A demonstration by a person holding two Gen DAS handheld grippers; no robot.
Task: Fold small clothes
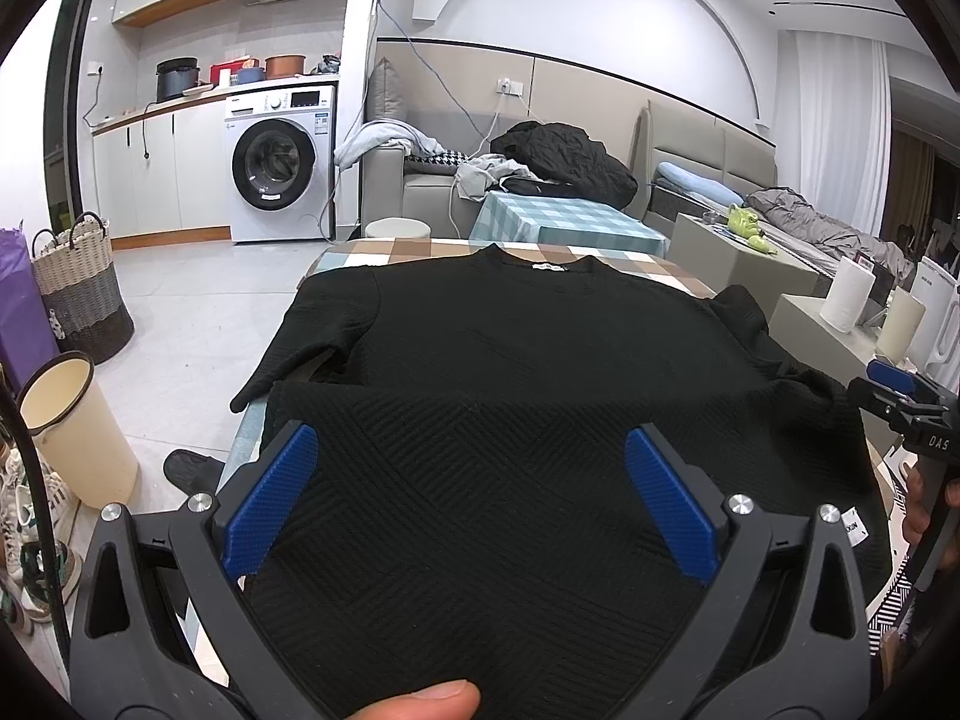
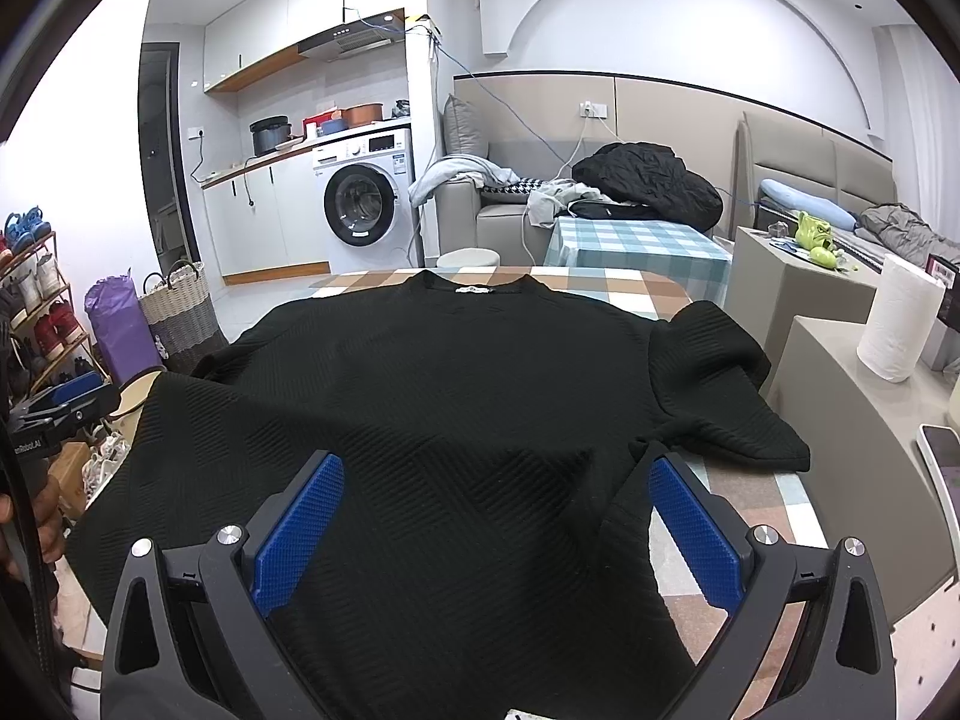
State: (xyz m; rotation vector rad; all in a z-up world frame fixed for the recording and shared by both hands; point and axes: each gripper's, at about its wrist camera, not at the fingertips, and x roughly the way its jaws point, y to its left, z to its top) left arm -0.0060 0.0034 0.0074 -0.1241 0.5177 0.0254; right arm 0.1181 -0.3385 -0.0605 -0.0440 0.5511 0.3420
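Observation:
A black ribbed sweater (image 1: 492, 348) lies flat on a checked tablecloth (image 1: 420, 249), collar at the far edge, both sleeves spread out to the sides. It also shows in the right wrist view (image 2: 456, 372). My left gripper (image 1: 471, 456) is open, its blue pads wide apart over the sweater's near hem on the left side. My right gripper (image 2: 495, 480) is open over the near hem towards the right side, its right pad by the hem's corner. The right gripper shows at the edge of the left wrist view (image 1: 900, 396), the left one at the edge of the right wrist view (image 2: 60, 402).
A cream bin (image 1: 72, 426) and a woven basket (image 1: 78, 294) stand on the floor left of the table. A grey side unit with a paper towel roll (image 2: 897, 318) and a phone (image 2: 942, 456) is on the right. A second checked table (image 1: 564, 219), sofa and washing machine (image 1: 279, 162) lie beyond.

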